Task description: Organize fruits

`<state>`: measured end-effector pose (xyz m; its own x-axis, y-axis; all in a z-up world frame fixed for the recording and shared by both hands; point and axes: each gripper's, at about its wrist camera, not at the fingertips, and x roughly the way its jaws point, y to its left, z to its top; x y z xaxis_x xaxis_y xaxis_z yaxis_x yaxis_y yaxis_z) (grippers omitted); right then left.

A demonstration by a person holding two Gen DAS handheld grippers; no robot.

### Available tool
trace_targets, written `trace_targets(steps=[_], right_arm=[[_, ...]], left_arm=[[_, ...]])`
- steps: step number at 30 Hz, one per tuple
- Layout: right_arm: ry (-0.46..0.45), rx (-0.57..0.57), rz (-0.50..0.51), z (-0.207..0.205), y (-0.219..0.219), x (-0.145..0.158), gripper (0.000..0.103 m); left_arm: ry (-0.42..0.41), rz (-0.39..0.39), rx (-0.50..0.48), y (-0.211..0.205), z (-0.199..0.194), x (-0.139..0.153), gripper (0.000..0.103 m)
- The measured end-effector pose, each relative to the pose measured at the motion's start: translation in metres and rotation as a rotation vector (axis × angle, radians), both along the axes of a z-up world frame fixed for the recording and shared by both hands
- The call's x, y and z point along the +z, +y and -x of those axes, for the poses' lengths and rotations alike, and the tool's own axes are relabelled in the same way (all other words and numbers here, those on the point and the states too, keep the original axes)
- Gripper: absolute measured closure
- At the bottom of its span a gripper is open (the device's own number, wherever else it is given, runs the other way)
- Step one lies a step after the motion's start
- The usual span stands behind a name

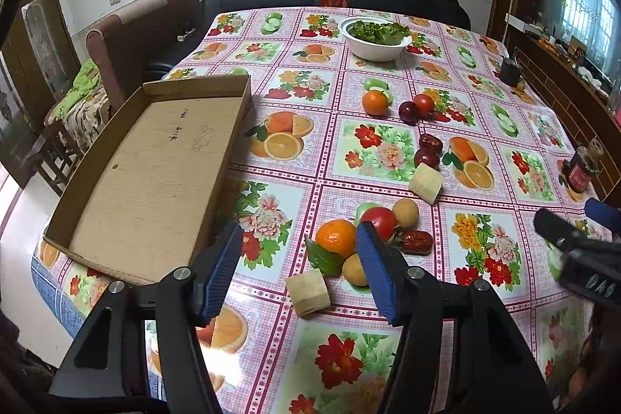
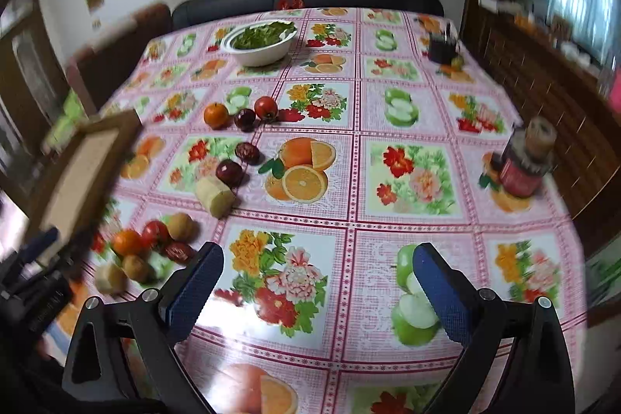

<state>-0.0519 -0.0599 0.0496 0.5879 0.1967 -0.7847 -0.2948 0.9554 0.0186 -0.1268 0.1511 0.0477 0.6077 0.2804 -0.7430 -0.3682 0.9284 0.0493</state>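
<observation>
Fruits lie in three loose groups on the floral tablecloth. Nearest my left gripper (image 1: 299, 247): an orange (image 1: 335, 237), a tomato (image 1: 380, 222), a red date (image 1: 416, 242), two small tan fruits (image 1: 405, 209) and a pale cut chunk (image 1: 307, 292). Farther off lie a second chunk (image 1: 425, 183), a dark plum (image 1: 426, 158) and a date (image 1: 430, 142); beyond them an orange (image 1: 375, 102), plum (image 1: 408, 111) and tomato (image 1: 423, 103). My left gripper is open and empty just above the near group. My right gripper (image 2: 316, 266) is open and empty over bare cloth, the near group (image 2: 155, 233) to its left.
An empty cardboard tray (image 1: 155, 161) sits at the table's left edge. A white bowl of greens (image 1: 374, 37) stands at the back. A red jar (image 1: 582, 169) and a dark cup (image 1: 509, 70) stand near the right edge. A sofa and armchair lie behind the table.
</observation>
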Motion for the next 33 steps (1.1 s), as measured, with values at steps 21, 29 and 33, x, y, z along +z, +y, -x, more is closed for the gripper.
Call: trace_targets(steps=[21,29,33], right_arm=[[-0.207,-0.086,0.253,0.019,0.026,0.011,0.004],[-0.21,-0.094,0.251,0.019,0.026,0.012,0.004],[-0.21,-0.094,0.25,0.019,0.026,0.011,0.004]], left_arm=[[0.034,0.021,0.04,0.013,0.007,-0.008,0.043],[0.036,0.024,0.032,0.009,0.006,-0.01,0.043],[0.037,0.03,0.027,0.009,0.007,-0.011,0.043]])
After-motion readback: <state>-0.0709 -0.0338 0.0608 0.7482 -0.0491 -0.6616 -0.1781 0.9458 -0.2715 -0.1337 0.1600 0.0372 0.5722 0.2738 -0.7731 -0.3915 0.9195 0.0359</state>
